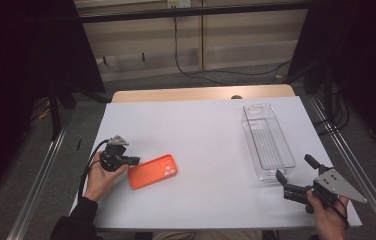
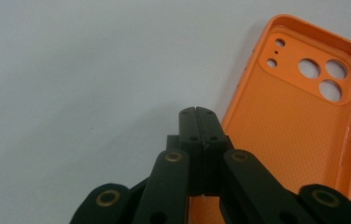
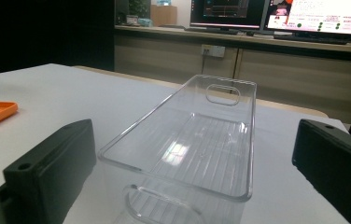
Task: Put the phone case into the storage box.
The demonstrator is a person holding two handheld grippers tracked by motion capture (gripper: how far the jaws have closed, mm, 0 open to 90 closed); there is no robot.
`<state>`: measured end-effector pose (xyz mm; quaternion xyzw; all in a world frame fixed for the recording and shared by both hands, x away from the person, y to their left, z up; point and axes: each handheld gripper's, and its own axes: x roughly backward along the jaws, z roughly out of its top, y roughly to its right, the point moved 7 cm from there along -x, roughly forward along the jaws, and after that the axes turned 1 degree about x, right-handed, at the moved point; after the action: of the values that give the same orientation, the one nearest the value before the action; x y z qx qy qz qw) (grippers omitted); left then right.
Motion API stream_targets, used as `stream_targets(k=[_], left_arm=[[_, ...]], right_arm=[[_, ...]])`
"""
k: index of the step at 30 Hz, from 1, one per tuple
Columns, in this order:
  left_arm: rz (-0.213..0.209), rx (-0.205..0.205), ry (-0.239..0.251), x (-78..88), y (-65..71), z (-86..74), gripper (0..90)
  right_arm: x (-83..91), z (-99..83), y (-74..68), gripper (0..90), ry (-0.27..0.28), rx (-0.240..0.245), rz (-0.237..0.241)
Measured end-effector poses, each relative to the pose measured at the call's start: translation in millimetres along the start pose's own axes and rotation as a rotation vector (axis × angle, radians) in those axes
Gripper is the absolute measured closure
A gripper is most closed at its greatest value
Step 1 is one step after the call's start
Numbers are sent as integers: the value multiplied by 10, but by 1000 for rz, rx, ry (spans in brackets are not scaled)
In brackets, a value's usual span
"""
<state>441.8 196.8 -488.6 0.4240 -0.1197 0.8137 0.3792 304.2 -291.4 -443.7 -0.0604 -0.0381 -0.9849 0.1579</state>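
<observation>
Left tool [image 1: 135,160] clamped shut on nothing, tips just beside the near end of the flat orange rubbery phone case [image 1: 153,171], lying inside-up on the white bench [image 1: 196,135]. Over right, right tool [image 1: 296,170] spread wide, empty, facing the clear ribbed plastic bin [image 1: 267,141].

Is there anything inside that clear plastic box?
No, the clear box is empty: the right gripper view shows its ribbed bottom bare, and the orange phone case lies apart on the table.
</observation>
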Motion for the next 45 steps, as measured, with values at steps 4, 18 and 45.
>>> stream_targets(k=[4, 18, 45], left_arm=[[-2, 0, -4, 11, 21, -17, 900], [-14, -17, -16, 40, 129, -54, 900], [-42, -25, -15, 92, 254, -141, 900]], right_arm=[[0, -1, -1, 0, -1, -1, 0], [0, 1, 0, 0, 2, 0, 1], [-2, -1, -2, 0, 0, 0, 0]])
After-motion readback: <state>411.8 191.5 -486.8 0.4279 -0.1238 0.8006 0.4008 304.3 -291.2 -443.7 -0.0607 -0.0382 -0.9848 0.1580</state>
